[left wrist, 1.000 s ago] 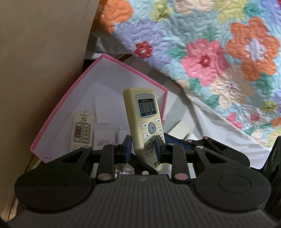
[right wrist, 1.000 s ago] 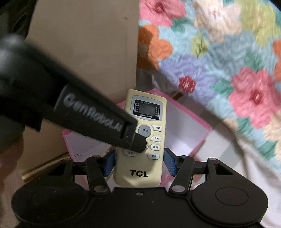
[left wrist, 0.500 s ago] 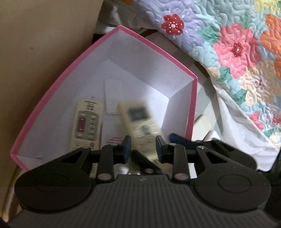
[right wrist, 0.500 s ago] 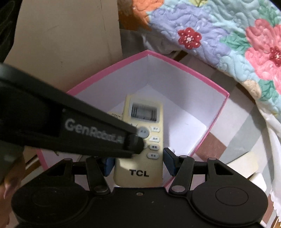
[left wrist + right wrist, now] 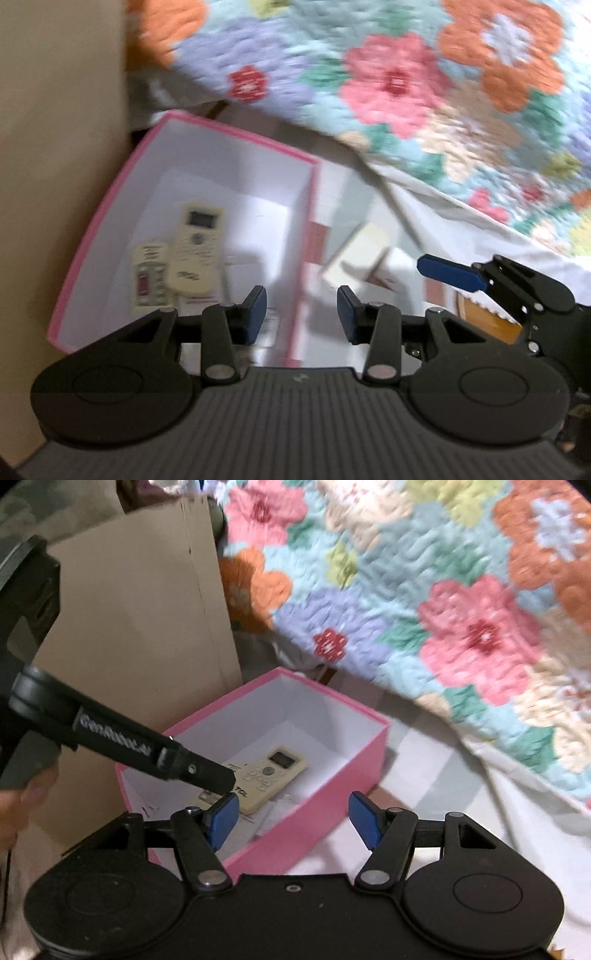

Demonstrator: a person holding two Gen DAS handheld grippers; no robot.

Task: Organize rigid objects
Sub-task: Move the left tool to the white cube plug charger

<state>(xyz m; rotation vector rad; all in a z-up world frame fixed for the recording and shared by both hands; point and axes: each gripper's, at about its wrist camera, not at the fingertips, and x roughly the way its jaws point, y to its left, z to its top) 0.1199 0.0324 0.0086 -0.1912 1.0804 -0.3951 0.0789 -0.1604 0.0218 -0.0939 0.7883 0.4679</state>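
Observation:
A pink box [image 5: 236, 129] with a white inside stands on the floor by a cardboard panel. The cream TCL remote [image 5: 195, 254] lies flat inside it, next to a smaller cream remote [image 5: 149, 280]. My left gripper [image 5: 301, 314] is open and empty above the box's near right edge. In the right wrist view the pink box [image 5: 332, 768] holds the TCL remote [image 5: 266, 775]. My right gripper [image 5: 295, 819] is open and empty above the box's near wall. The left gripper's finger [image 5: 147, 753] crosses that view at left.
A flowered quilt [image 5: 406, 81] hangs over the bed edge behind and right of the box. A brown cardboard panel [image 5: 140, 635] stands at the left. Small white and cream boxes [image 5: 365, 254] lie on the floor right of the pink box, near the right gripper's blue pad [image 5: 447, 273].
The right gripper has opened and let go of the TCL remote, which now lies in the pink box. Both grippers have pulled back and up from the box.

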